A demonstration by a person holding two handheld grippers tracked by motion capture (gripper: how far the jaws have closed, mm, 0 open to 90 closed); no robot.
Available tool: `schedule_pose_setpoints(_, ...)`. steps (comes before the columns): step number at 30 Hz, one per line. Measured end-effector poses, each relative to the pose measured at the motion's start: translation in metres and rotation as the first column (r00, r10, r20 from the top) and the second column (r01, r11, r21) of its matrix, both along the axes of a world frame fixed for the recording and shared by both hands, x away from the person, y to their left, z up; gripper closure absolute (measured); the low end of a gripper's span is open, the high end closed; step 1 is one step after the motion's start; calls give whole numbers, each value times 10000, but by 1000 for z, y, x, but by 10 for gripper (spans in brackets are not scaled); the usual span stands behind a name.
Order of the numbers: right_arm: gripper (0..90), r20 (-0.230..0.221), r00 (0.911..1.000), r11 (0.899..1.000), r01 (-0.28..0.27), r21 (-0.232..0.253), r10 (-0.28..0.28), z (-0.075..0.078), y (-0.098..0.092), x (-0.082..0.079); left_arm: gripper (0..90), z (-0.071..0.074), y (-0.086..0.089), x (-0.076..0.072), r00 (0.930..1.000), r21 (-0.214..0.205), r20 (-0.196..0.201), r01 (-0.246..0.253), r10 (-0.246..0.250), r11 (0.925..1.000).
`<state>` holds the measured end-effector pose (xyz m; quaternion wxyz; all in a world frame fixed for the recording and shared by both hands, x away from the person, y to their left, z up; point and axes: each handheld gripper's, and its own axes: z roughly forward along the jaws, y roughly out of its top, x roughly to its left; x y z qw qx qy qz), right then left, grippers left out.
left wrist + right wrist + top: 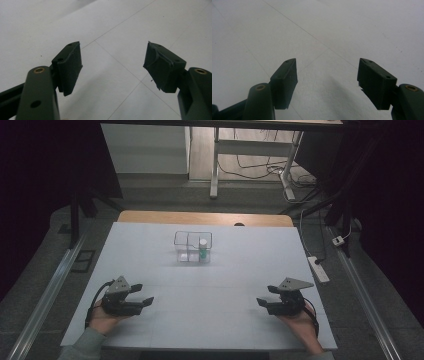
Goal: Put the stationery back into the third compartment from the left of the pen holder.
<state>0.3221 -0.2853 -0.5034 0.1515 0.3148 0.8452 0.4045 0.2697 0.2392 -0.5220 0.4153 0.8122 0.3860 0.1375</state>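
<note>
The left gripper (136,296) is resting at the near left of the white table (150,265) with its black fingers (70,65) spread wide and empty, pointing inward. Ahead of both hands, the clear square plastic divided box (193,247) is standing at the table's far middle, a small green, white-capped bottle (203,249) upright in its right-hand part, about equally far from either hand, so neither looks clearly nearer. The right gripper (270,301) is lying at the near right, fingers (374,82) likewise wide and empty; beyond, a dim floor with cables.
</note>
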Motion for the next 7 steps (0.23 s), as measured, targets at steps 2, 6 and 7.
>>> schedule_pose_setpoints(2, 322, 16, 10000, 10000, -22, 4, 22, 0, 0, 0, 299, 0, 0, 0, 10000, 6, 19, 6, -6, 10000)
schedule_pose_setpoints(6, 317, 37, 10000, 9999, -46, -115, 46, 0, 1, 0, 299, 0, 0, 0, 10000, 38, 54, 7, -7, 10000)
schedule_pose_setpoints(7, 317, 36, 10000, 9999, -73, -118, 73, 0, 1, 0, 299, 0, 0, 0, 10000, 27, 61, 0, 0, 10000)
